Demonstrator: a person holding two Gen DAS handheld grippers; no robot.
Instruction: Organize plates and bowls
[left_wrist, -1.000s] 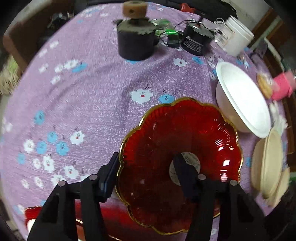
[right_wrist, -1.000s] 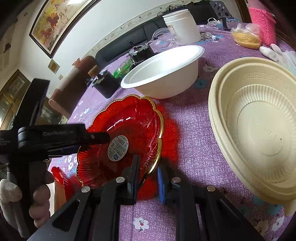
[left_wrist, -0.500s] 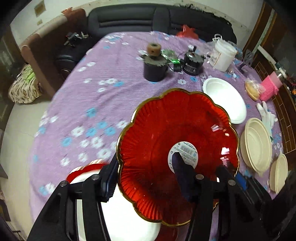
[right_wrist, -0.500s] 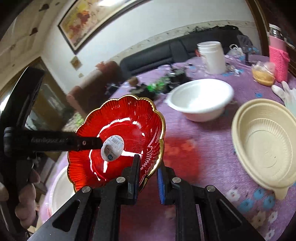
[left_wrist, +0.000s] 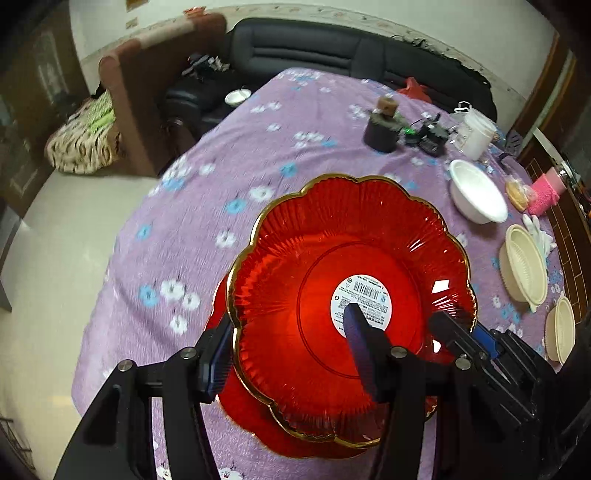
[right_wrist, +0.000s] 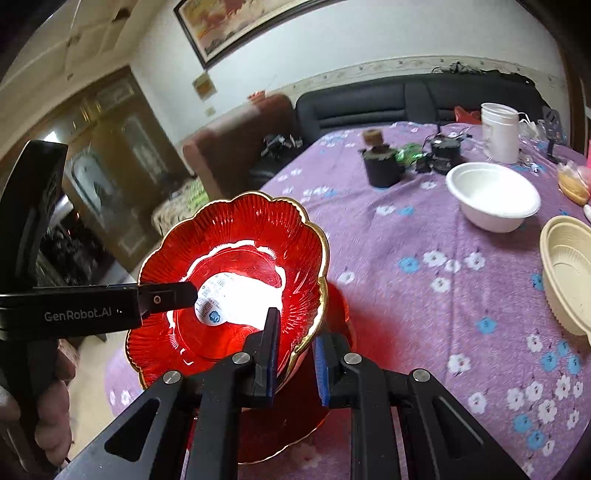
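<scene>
A red glass plate (left_wrist: 347, 295) with a scalloped gold rim and a round white sticker hangs tilted above the purple flowered table (left_wrist: 229, 177). My left gripper (left_wrist: 286, 325) is shut on its left wall, one finger outside the rim, the other inside by the sticker. My right gripper (right_wrist: 297, 332) is shut on the opposite rim (right_wrist: 317, 295); it also shows in the left wrist view as the right gripper (left_wrist: 461, 332). The left gripper's finger (right_wrist: 166, 295) reaches into the plate. Directly beneath lies a second red plate (right_wrist: 288, 432), mostly hidden.
A white bowl (right_wrist: 493, 195) and stacked cream bowls (right_wrist: 569, 273) stand to the right, with another cream bowl (left_wrist: 559, 328) nearer. Farther back are a black pot (left_wrist: 382, 129), a white tub (left_wrist: 476, 133) and small clutter. The table's left edge (left_wrist: 110, 258) drops to the floor.
Both grippers have lifted the red plate off the table and carried it left and up. It now hangs over another red plate near the table's corner; the bowls look farther away.
</scene>
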